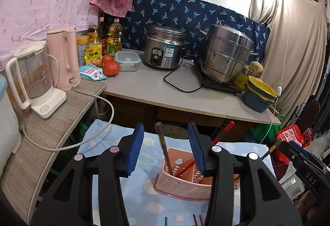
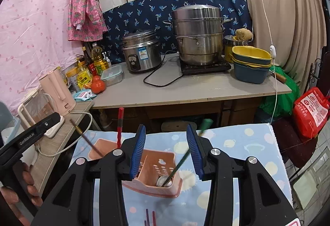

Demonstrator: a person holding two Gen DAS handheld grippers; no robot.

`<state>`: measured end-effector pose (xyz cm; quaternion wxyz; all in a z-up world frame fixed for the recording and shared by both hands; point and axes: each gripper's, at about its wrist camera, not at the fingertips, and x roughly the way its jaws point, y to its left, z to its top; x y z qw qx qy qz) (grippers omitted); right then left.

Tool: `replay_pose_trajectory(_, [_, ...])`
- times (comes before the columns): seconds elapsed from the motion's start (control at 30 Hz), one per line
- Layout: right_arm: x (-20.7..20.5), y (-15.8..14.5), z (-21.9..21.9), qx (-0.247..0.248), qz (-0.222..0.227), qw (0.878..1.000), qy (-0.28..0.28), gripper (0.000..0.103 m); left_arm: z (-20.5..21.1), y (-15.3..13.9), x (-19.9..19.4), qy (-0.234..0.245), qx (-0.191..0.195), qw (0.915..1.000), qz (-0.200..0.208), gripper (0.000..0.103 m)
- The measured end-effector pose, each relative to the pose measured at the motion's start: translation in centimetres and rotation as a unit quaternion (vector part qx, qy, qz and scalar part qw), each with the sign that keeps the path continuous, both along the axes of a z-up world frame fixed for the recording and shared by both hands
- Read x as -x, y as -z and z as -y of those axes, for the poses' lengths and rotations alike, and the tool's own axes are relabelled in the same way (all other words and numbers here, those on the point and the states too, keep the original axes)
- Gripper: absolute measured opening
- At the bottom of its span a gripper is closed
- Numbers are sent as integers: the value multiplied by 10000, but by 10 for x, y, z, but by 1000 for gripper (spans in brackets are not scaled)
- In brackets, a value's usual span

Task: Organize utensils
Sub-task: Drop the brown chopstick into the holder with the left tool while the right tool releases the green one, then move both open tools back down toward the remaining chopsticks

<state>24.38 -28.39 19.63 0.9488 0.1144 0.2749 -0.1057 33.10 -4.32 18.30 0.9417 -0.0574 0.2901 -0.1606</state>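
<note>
A pink perforated utensil basket (image 1: 181,182) stands on the blue patterned cloth (image 1: 140,201); it also shows in the right wrist view (image 2: 158,176). A brown chopstick (image 1: 164,147) and a red chopstick (image 1: 223,132) stand in it. In the right wrist view a green chopstick (image 2: 181,161), a red chopstick (image 2: 120,127) and a brown chopstick (image 2: 86,139) lean in it. My left gripper (image 1: 166,147) is open and empty above the basket. My right gripper (image 2: 166,151) is open and empty above it too. Loose chopsticks (image 2: 149,216) lie on the cloth near me.
A grey counter (image 1: 165,90) behind holds a rice cooker (image 1: 163,48), a steel steamer pot (image 1: 226,54), stacked bowls (image 1: 259,94), tomatoes (image 1: 110,66) and bottles. A side shelf (image 1: 41,123) at left holds a pink kettle (image 1: 64,59) and a blender jug (image 1: 33,79). A red bag (image 2: 311,110) is at right.
</note>
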Motion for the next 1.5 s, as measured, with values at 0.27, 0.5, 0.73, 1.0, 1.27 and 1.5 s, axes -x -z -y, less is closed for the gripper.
replay_pose_trajectory(0.27, [32, 4, -10, -53, -132, 9999, -48, 41, -13, 5, 27, -21, -53, 9999, -90, 42])
replay_pose_trajectory(0.5, [64, 9, -26, 2, -224, 9997, -120, 41, -21, 5, 59, -24, -122, 9998, -122, 42])
replay_pose_trajectory(0.73, [97, 18, -43, 54, -312, 9993, -205, 41, -27, 10, 94, 19, -262, 9995, -154, 42])
replay_pose_trajectory(1.0, [134, 46, -61, 60, -606, 9976, -337, 41, -26, 37, 138, 99, -531, 9980, -335, 42])
replay_pose_trajectory(1.27, [172, 91, -73, 42, -1093, 9931, -415, 41, -30, 82, 180, 137, -825, 9942, -678, 42])
replay_pose_trajectory(1.5, [203, 138, -75, -56, -1575, 9869, -348, 41, -34, 134, 213, 236, -963, 9879, -1189, 42])
